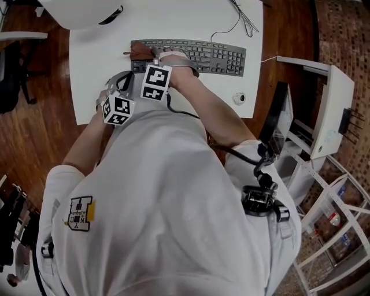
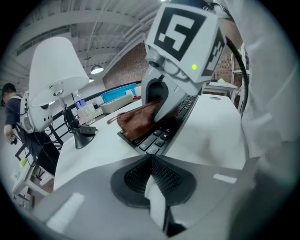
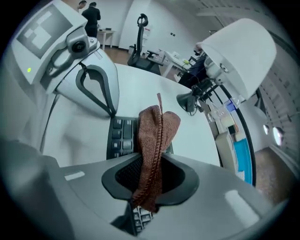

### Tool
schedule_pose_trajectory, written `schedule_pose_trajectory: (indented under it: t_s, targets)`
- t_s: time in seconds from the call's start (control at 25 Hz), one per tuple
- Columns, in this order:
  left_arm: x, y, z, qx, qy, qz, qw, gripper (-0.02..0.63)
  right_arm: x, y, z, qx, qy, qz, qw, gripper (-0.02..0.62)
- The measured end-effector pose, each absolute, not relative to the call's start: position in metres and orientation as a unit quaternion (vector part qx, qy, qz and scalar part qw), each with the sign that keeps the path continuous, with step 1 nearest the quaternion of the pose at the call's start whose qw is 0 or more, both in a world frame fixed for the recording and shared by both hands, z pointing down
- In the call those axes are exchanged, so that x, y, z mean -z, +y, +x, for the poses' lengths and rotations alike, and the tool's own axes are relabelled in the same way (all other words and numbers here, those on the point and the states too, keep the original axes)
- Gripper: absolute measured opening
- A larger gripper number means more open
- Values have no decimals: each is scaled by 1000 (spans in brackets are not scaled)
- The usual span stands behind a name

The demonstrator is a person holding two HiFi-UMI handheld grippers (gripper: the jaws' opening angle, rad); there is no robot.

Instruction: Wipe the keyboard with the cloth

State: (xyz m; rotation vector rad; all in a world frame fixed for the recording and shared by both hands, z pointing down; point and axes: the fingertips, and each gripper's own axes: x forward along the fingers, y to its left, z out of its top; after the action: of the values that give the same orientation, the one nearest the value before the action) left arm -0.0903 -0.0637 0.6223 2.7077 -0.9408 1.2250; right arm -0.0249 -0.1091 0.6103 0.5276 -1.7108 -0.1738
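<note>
While you look down over your own shoulders, the keyboard [image 1: 214, 56] lies on the far half of the white desk [image 1: 173, 101]. Its long axis runs across the head view from left to right, with the right end sitting a little nearer to you. Its cable [image 1: 228, 26] leaves the far edge.

Your right gripper [image 3: 150, 180] pinches the brown cloth [image 3: 154, 136] at the keyboard's left end. The cloth is bunched into a narrow fold that runs straight out from the jaws along their line, and its free end lies over the keys.

Your left gripper [image 2: 152, 180] hangs just beside the right one, over bare desk. Its jaws are pressed together with nothing between them.

The cloth and your right wrist cover the keyboard's left end, so you cannot see those keys from above. Your torso hides the desk's near edge. A large white domed object [image 1: 81, 11] is cut off at the top. A small round item [image 1: 239, 97] near the right edge of the desk is too small to identify.
</note>
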Motion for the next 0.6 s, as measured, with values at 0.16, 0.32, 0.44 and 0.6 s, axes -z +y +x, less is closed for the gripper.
schedule_pose_trajectory:
  t_s: [0.16, 0.32, 0.44, 0.6]
  targets:
    - [-621, -64, -90, -396, -301, 868, 9, 0, -610, -105, 54, 43, -712, 277, 643, 83]
    - [-622, -64, -89, -398, -301, 867, 9, 0, -613, -92, 153, -4, -664, 337, 667, 83]
    - [-621, -65, -89, -400, -303, 865, 5, 0, -614, -78, 224, -43, -625, 378, 682, 84]
    - [-621, -65, -89, -402, -303, 864, 0, 0, -612, -59, 301, -84, -571, 419, 701, 84]
